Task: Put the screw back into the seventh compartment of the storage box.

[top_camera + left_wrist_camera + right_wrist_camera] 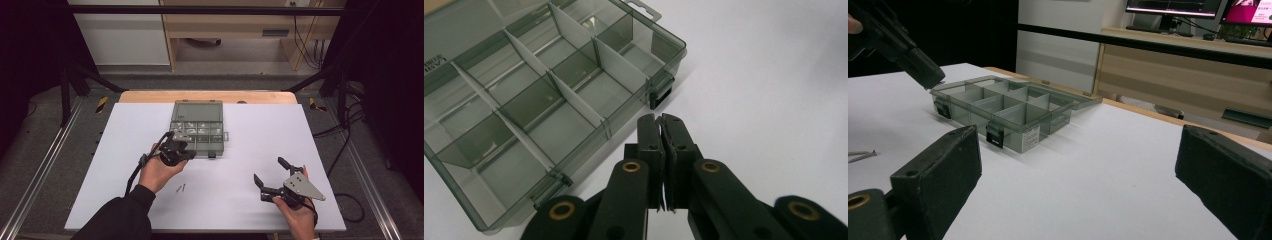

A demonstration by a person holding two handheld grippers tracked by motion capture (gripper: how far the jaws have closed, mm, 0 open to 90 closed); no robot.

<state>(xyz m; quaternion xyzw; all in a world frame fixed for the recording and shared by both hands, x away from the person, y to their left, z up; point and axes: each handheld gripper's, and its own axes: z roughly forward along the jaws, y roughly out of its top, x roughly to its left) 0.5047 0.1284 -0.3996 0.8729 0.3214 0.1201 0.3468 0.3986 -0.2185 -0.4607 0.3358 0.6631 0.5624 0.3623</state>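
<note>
On white table (240, 200), open organizer box (549, 100) (compartments seemingly bare)

even overhead light brightens the white worktop (240, 150) while the room's sides stay dark. shadows fall soft and short. the near tongs (1083, 175) blur; the organizer box (539, 100) glints faintly.

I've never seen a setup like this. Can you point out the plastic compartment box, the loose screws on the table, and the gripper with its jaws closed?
compartment box (197, 114), high view, open lid
screws (180, 188), high view, middle of the pair
left gripper (659, 119), left gripper view, closed jaw tips
</note>
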